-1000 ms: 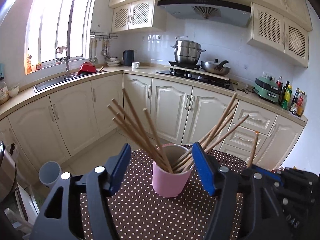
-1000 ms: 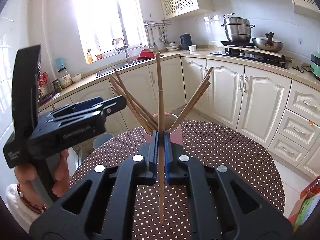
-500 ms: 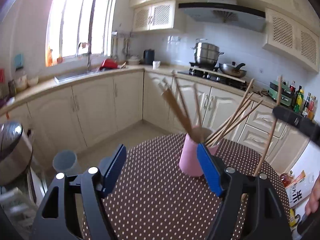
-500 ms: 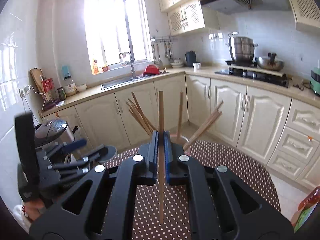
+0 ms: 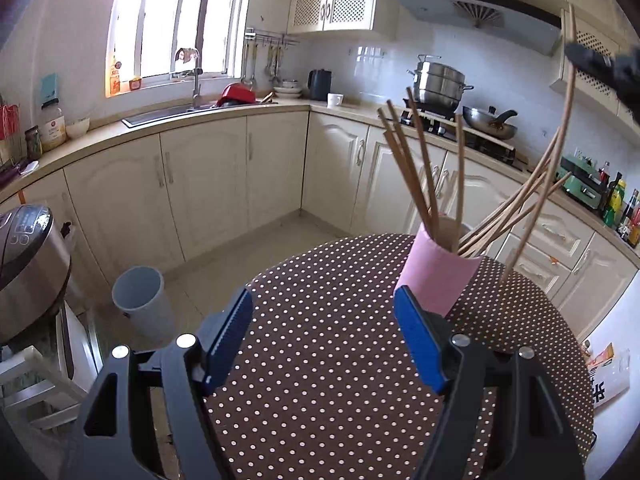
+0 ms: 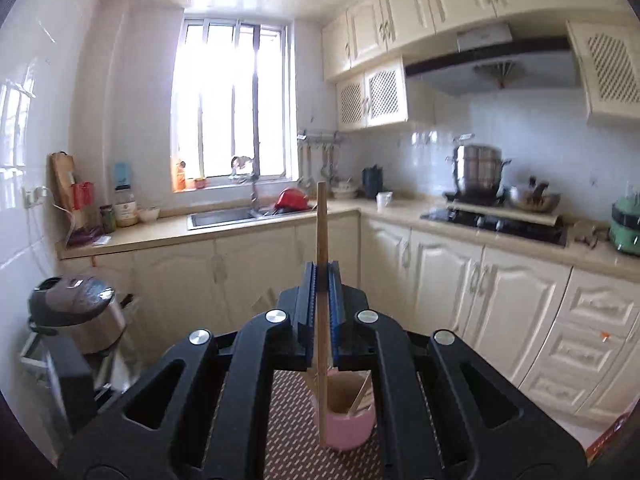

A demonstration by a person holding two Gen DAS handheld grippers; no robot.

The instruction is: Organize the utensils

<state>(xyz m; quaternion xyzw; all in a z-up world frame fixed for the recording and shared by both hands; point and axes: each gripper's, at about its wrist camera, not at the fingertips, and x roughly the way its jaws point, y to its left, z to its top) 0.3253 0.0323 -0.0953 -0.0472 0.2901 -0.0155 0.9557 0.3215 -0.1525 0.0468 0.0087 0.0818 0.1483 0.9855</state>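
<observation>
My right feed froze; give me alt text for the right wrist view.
The right gripper is shut on one upright wooden chopstick, held above a pink cup of chopsticks on the dotted table. Behind are kitchen cabinets, a sink and a window.

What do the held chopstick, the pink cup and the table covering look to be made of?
Chopstick: probably bamboo or wood; plain matte tan, square-cut top.
Pink cup: likely matte plastic or ceramic; even colour, no glare, tan inside.
Table covering: looks like printed cloth or vinyl, brown with white dots; which one is unclear.
</observation>
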